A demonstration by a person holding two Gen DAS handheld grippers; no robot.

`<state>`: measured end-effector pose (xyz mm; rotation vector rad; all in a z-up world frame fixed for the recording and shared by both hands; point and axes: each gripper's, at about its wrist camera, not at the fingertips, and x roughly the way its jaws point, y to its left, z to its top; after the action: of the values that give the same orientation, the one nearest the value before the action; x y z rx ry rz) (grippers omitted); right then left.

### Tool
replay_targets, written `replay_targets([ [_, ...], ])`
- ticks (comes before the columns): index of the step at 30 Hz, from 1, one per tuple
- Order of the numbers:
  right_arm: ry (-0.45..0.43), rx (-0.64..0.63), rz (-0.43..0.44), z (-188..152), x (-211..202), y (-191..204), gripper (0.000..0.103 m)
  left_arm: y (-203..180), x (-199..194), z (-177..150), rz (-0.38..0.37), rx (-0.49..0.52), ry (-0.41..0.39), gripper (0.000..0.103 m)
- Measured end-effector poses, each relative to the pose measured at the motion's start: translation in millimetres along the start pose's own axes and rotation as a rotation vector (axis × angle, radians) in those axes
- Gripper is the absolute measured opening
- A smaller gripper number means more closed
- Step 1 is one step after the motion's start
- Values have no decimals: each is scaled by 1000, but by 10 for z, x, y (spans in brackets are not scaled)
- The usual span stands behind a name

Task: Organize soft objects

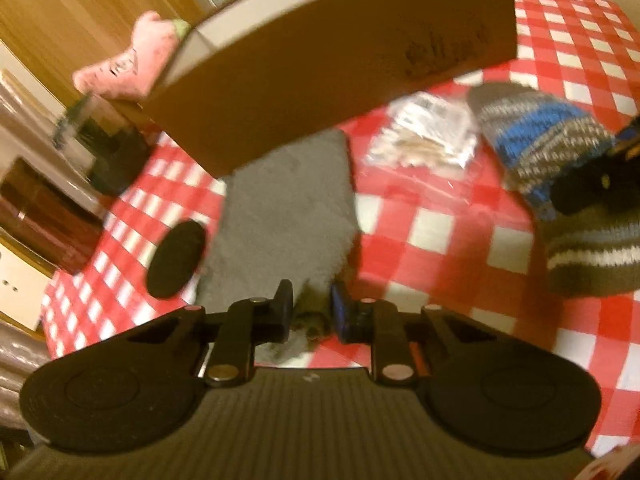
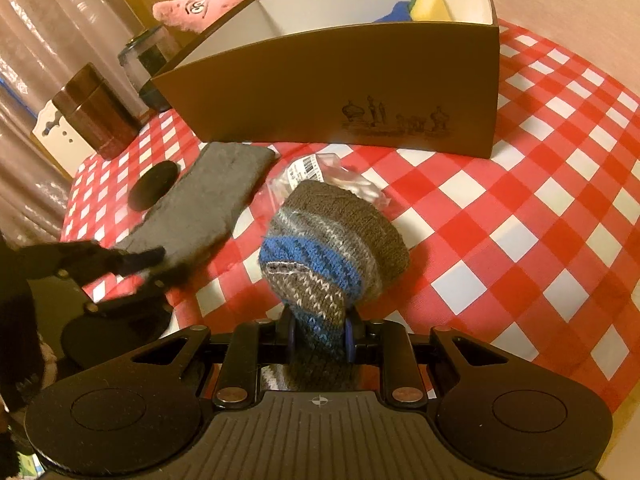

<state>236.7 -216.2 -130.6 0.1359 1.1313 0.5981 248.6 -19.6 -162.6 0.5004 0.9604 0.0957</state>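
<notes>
The striped knit sock is pinched between the right gripper fingers, bulging ahead of them. The grey cloth edge is nipped by the left gripper, the rest stretched ahead.

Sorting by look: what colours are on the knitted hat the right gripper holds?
Grey knitted hat with blue and whitish stripes; clearest in the right wrist view.

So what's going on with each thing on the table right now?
Left gripper: shut on the near edge of the grey cloth.
Grey cloth: lying flat on the checked tablecloth.
Right gripper: shut on the striped knit hat.
Striped knit hat: held, drooping forward.
Brown box: open, sponge inside.
Plastic packet: lying flat.
Pink plush: behind the box.
Black disc: flat beside the cloth.
</notes>
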Motion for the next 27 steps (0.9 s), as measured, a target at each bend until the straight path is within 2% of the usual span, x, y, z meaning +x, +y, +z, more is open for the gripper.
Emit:
replay_targets([
  [4,7,1,4,5,24,4,22,-11,111,6,39,53,6,29],
  [7,11,-4,7,11,34,11,22,-15,219,-15,11,62,35,32],
  [10,13,-5,5,16,35,4,22,-58,221,-42,3,115,28,30],
  [14,19,9,-2,19,52,-15,22,13,254,-33,-6,101,20,35],
  [16,21,16,-5,23,71,-16,22,40,288,-8,-13,93,22,32],
  [18,20,16,-4,26,78,-9,22,72,299,9,-64,63,32,15],
  [22,13,7,-4,30,66,4,22,100,276,7,-89,20,38,11],
  [27,1,3,-10,24,27,-8,22,353,178,61,-152,-119,36,7],
])
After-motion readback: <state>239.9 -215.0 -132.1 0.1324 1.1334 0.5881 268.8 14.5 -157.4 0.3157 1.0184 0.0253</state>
